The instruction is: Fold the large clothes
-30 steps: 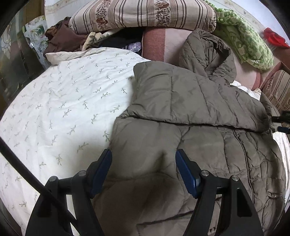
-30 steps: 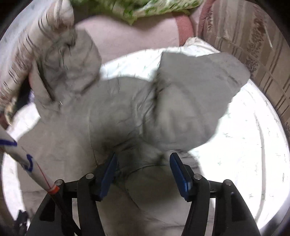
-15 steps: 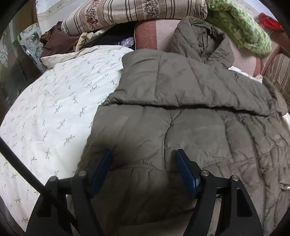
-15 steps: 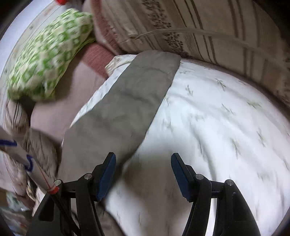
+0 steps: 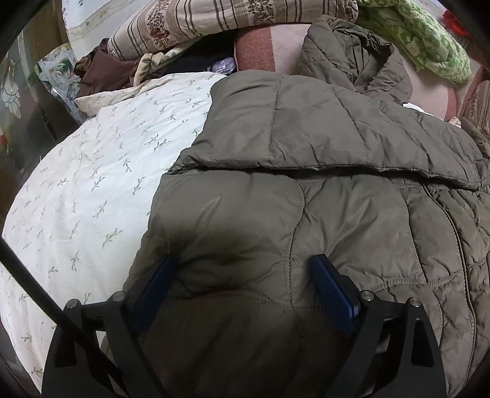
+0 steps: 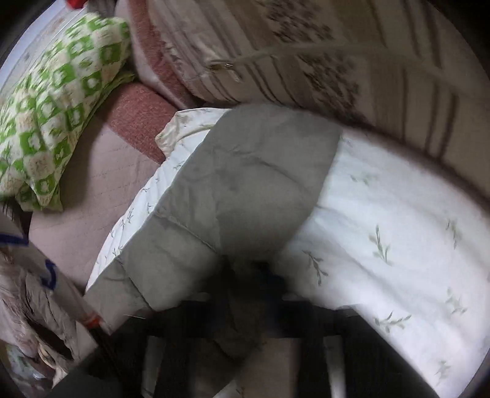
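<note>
An olive-grey quilted puffer jacket (image 5: 321,196) lies spread on a white leaf-print bedsheet (image 5: 92,171). One sleeve (image 5: 306,128) is folded across its chest and the hood (image 5: 352,61) lies at the far end. My left gripper (image 5: 242,275) is open, its blue pads pressing down on the jacket's lower left part. In the right wrist view, the jacket's other sleeve (image 6: 232,196) stretches out over the sheet (image 6: 398,245). My right gripper (image 6: 248,269) is shut on that sleeve; the view is blurred.
Striped floral pillows (image 5: 239,18) and a green patterned quilt (image 5: 428,39) are piled at the bed's head. A pink-red blanket (image 6: 134,122) lies under them. Dark clothes (image 5: 104,67) sit at the far left corner. A striped cushion (image 6: 337,55) borders the bed on the right.
My right gripper has closed on the outstretched sleeve; it was open half a second ago. My left gripper has settled lower onto the jacket, still open.
</note>
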A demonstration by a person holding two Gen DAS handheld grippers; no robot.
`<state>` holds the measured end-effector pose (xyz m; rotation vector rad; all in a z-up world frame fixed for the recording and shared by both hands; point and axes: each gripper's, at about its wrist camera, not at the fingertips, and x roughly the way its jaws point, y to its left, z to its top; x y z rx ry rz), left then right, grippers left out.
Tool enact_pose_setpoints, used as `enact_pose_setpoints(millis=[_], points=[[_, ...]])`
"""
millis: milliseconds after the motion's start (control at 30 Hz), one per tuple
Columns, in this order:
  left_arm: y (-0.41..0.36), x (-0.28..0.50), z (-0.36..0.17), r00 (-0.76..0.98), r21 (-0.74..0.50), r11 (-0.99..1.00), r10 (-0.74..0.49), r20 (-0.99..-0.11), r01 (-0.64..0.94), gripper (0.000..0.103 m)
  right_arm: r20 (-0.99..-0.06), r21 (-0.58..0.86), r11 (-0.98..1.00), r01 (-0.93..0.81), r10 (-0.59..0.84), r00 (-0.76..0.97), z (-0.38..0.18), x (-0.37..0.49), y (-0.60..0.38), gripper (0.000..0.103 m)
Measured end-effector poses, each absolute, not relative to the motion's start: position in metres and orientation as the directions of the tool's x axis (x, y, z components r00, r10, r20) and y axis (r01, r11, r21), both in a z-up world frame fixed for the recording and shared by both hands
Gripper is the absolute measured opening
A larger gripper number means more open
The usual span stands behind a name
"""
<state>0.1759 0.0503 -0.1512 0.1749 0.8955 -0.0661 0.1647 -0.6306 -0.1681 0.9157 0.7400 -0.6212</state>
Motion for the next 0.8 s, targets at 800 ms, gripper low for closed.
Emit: enact_pose_setpoints(millis=[800], points=[[0.134, 0.151, -0.082, 0.732, 0.04, 0.993, 0.109, -0.673, -0.111, 0.091, -0.588, 0.115, 0.966, 0.231, -0.121, 0.8, 0.07, 0.2, -0.281, 0.008]])
